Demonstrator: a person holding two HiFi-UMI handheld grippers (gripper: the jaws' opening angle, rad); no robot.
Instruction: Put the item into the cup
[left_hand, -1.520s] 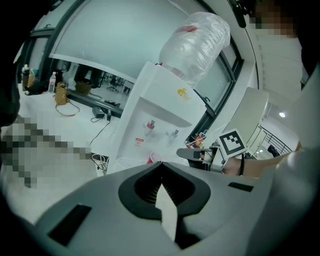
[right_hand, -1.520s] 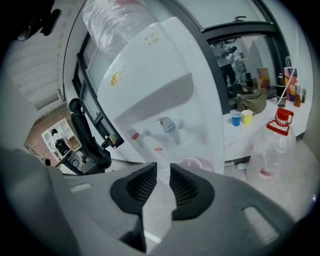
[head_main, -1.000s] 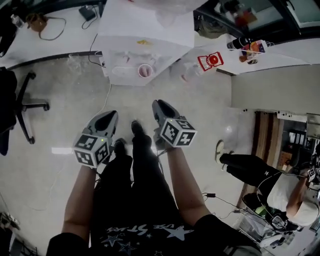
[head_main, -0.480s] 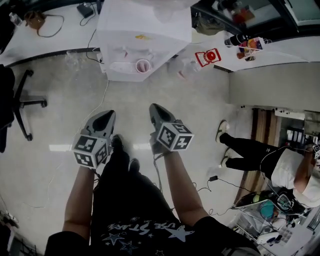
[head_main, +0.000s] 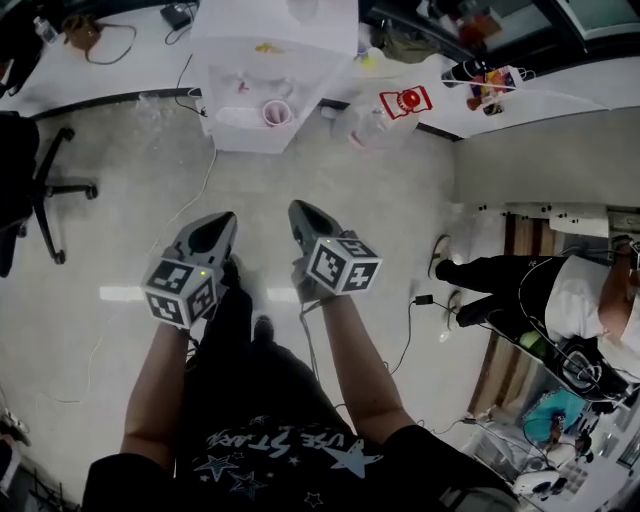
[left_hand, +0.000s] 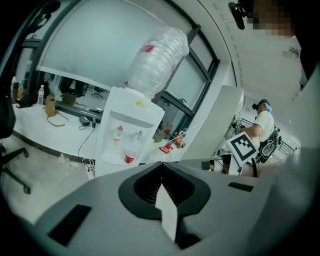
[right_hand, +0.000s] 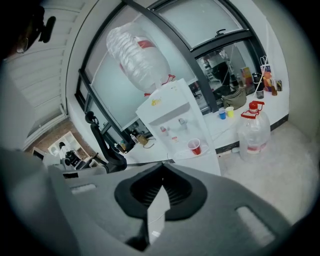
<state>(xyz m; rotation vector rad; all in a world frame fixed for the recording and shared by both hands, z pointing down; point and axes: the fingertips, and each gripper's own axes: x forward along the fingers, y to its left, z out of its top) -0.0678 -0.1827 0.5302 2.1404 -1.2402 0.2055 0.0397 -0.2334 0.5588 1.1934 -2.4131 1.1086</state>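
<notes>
**A:** What fills the view?

**B:** Mostly floor (head_main: 110, 210), open between me and the far wall. At the far side stands the dispenser (head_main: 272, 50), with its bottle (left_hand: 157, 57) upside down on top.

**A:** And the cup?

**B:** The cup (head_main: 275, 112) is upright on the dispenser's tray, below the taps. It is well apart from both grippers.

**A:** How are the grippers?

**B:** The left gripper (head_main: 220, 226) and right gripper (head_main: 298, 214) hang side by side above my feet, tips towards the dispenser. Both are clenched, jaws pressed together. I see nothing between them in either gripper view.

**A:** So where is the item?

**B:** I can't pick one out from here, and neither gripper carries it. I judge this to be the approach, with nothing of the task done yet.

**A:** How would you do it well?

**B:** I'd come at the dispenser square-on and keep the cup centred in both gripper views. I'd part the jaws before reaching in. The cup looks light and would probably tip, so I'd keep the tips clear of its rim.
</notes>
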